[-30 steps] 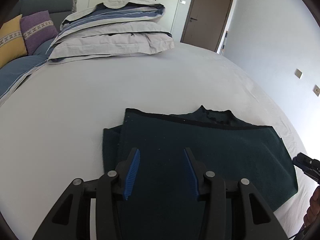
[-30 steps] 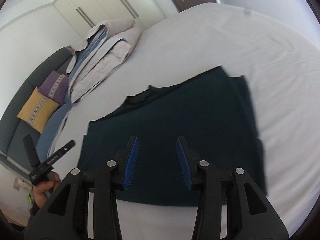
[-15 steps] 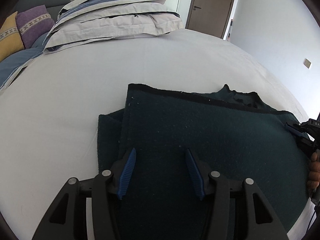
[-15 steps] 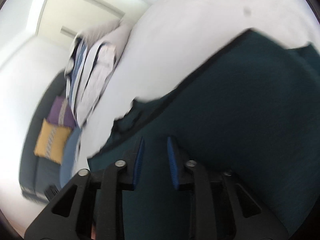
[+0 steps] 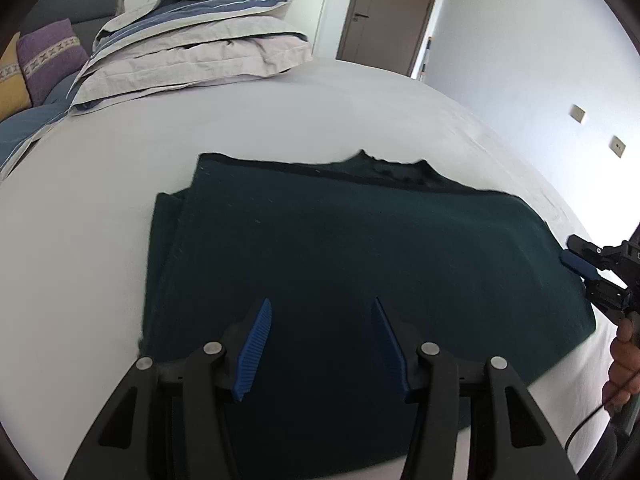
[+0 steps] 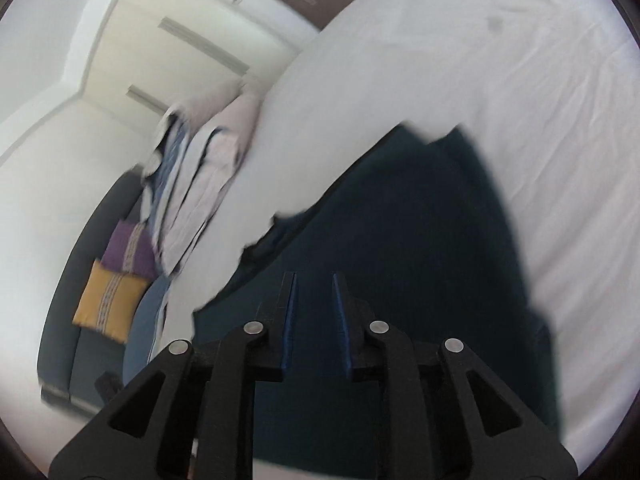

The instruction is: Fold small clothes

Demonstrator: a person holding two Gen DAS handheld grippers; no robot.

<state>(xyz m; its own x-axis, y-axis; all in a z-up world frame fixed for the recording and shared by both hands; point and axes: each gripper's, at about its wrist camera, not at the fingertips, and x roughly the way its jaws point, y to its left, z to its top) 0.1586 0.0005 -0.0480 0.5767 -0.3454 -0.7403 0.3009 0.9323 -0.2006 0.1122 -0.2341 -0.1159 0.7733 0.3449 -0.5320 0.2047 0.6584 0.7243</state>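
On the white bed (image 5: 280, 112) a dark green garment (image 5: 360, 248) lies flat and folded, its collar at the far edge. Over its near edge the left gripper (image 5: 320, 320) hangs with jaws spread and nothing between them. At the garment's right edge sits the right gripper (image 5: 580, 266), held by a hand (image 5: 626, 356); its jaws are narrow and opening, the cloth under them, not pinched. Folded bedding (image 5: 192, 48) is stacked well beyond the garment.

White bed (image 5: 120, 168), dark garment (image 5: 340, 248), bedding (image 5: 192, 40)
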